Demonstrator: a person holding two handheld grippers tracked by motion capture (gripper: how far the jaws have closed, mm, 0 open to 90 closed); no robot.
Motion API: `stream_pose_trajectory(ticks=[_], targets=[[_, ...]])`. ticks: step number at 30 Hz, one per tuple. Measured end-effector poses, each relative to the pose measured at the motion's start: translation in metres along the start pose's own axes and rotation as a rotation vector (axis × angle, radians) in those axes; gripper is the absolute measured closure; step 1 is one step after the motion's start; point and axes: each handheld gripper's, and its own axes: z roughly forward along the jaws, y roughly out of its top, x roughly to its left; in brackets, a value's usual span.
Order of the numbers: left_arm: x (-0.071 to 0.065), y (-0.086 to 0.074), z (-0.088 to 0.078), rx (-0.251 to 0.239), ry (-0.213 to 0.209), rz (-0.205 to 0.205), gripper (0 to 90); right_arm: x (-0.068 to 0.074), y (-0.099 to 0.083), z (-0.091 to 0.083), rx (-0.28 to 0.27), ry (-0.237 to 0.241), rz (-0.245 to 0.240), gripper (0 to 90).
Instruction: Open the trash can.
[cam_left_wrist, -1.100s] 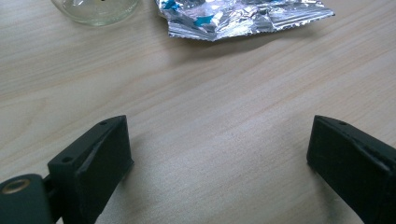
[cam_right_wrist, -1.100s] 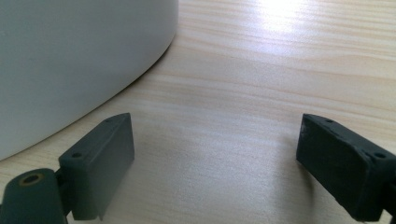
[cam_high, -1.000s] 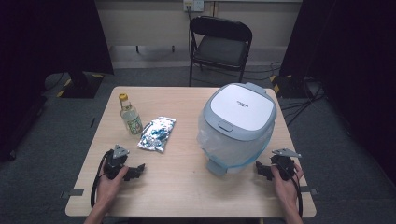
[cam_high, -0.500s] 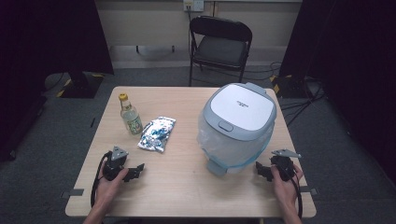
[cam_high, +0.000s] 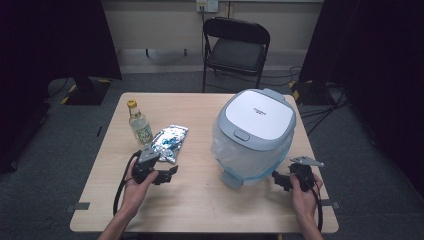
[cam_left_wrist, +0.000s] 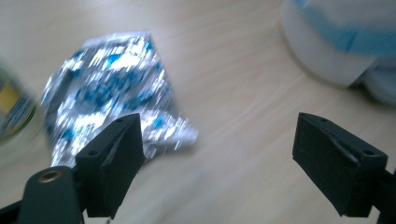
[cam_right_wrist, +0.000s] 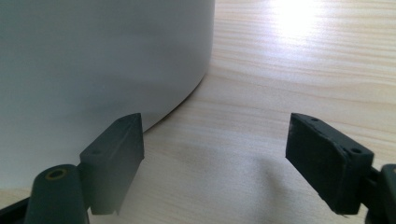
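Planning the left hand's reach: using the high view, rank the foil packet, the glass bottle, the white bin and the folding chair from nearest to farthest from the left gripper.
From the left gripper:
1. Foil packet, just beyond it on the table.
2. Glass bottle, beyond, to its left.
3. White bin, across the table to the right.
4. Folding chair, behind the table.

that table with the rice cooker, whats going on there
A person sits at the wooden table with a claw in each hand. The left claw is open, just short of the silver foil packet, gripping nothing. The right claw waits by the base of the white rice cooker, its jaws apart though just closing a little, with nothing between them. A small bottle stands beside the packet.
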Motion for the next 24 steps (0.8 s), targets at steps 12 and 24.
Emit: stream_pose_trajectory(ticks=[12,24], targets=[[-0.016,0.057,0.065,-0.042,-0.077,-0.025,16.5,-0.001,0.020,-0.001,-0.018,-0.040,-0.032,20.7],[-0.011,0.090,0.095,-0.029,-0.027,-0.020,18.6,-0.004,0.030,0.003,-0.053,-0.094,0.046,31.2]])
